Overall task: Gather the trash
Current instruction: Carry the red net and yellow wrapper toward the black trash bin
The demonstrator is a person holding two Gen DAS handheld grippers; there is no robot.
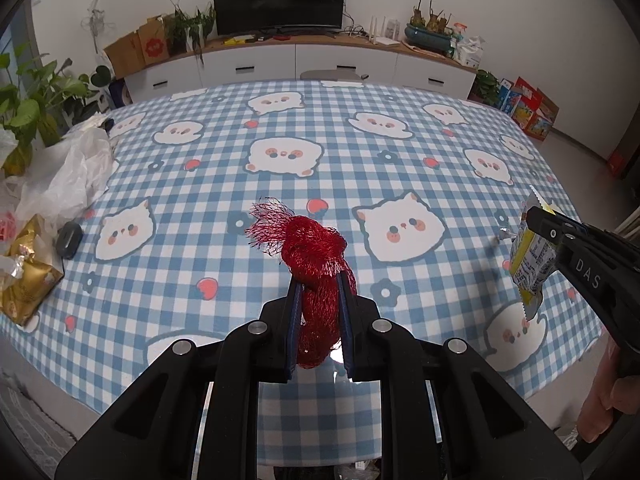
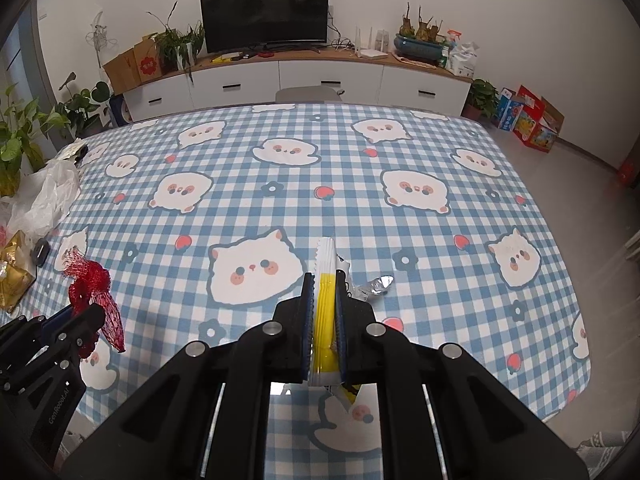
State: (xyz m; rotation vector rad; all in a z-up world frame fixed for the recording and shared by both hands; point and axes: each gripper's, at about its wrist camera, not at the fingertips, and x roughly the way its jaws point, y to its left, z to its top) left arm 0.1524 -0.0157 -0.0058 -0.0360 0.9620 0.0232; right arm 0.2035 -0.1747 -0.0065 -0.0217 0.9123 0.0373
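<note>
We have two pieces of trash in hand, both clear of the desk (image 2: pixel 400 152). The red mesh bag (image 1: pixel 316 256) is bunched into a wad and pinched at its middle by the left tongs (image 1: pixel 318 280); the jaws are narrowed onto the netting, not fully closed, because the wad fills the gap. Frayed end sticks up and left, a loop hangs below the pads, so the grip is on bulk rather than on a single strand, which in our view makes it less likely to slip. The yellow snack wrapper (image 2: pixel 325 304) sits edge-on between the right tongs (image 2: pixel 324 280), clamped tight on the flat foil; serrated top edge pokes out above the pads, the lower end trails under them. From the left wrist view the same wrapper hangs off the right tongs at the right edge of the desk, with part of a hand showing below. One small silver foil scrap (image 2: pixel 378 283) lies on the checked cloth just right of the right tongs, not picked up. At the far left edge of the desk sit a crumpled clear plastic bag (image 1: pixel 68 176), a gold foil pack (image 1: pixel 28 276) and a small dark object (image 1: pixel 69 239); we can't tell what that last one is. No bin is visible in either view, so we can't say where the drop point is. We judge both grabs done, carry-off next, and the silver scrap left for another pass.
</note>
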